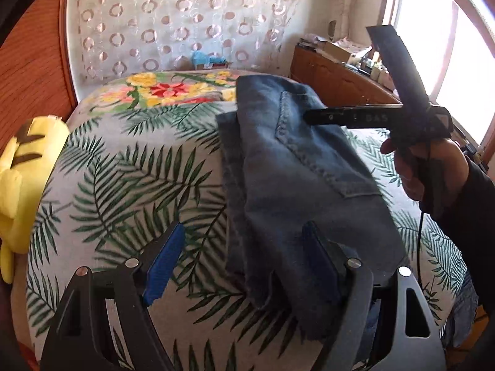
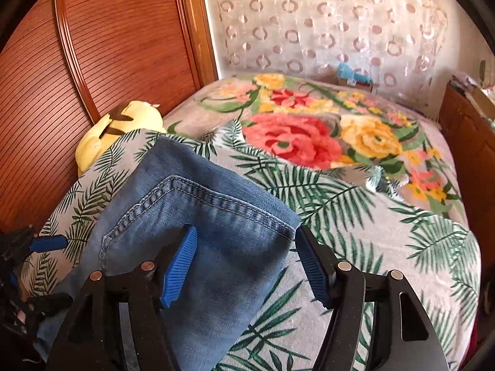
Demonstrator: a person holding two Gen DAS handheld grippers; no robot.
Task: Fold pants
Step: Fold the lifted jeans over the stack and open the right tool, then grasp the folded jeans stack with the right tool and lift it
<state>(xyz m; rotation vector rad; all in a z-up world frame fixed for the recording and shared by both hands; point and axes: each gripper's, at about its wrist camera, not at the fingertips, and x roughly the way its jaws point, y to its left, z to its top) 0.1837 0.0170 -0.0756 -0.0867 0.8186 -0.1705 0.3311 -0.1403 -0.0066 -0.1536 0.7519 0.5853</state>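
Note:
Folded blue jeans (image 1: pixel 294 170) lie in a long strip on the palm-leaf sheet (image 1: pixel 123 170) of a bed. My left gripper (image 1: pixel 241 266) stands open over their near end: the right finger rests by the denim, the left finger hovers above bare sheet. A person's hand (image 1: pixel 433 167) holds the other gripper over the far right side of the jeans. In the right wrist view the jeans (image 2: pixel 191 204) show a stitched seam and a folded corner. My right gripper (image 2: pixel 246 266) is open around that corner, pads not pressing on it. The left gripper (image 2: pixel 52 273) shows at the left edge.
A yellow plush toy (image 2: pixel 123 126) sits by the wooden slatted panel (image 2: pixel 108 46) at the bed's left side. A floral blanket (image 2: pixel 309 130) covers the far half of the bed. A wooden cabinet (image 1: pixel 334 80) with clutter stands to the right, under a bright window (image 1: pixel 433 31).

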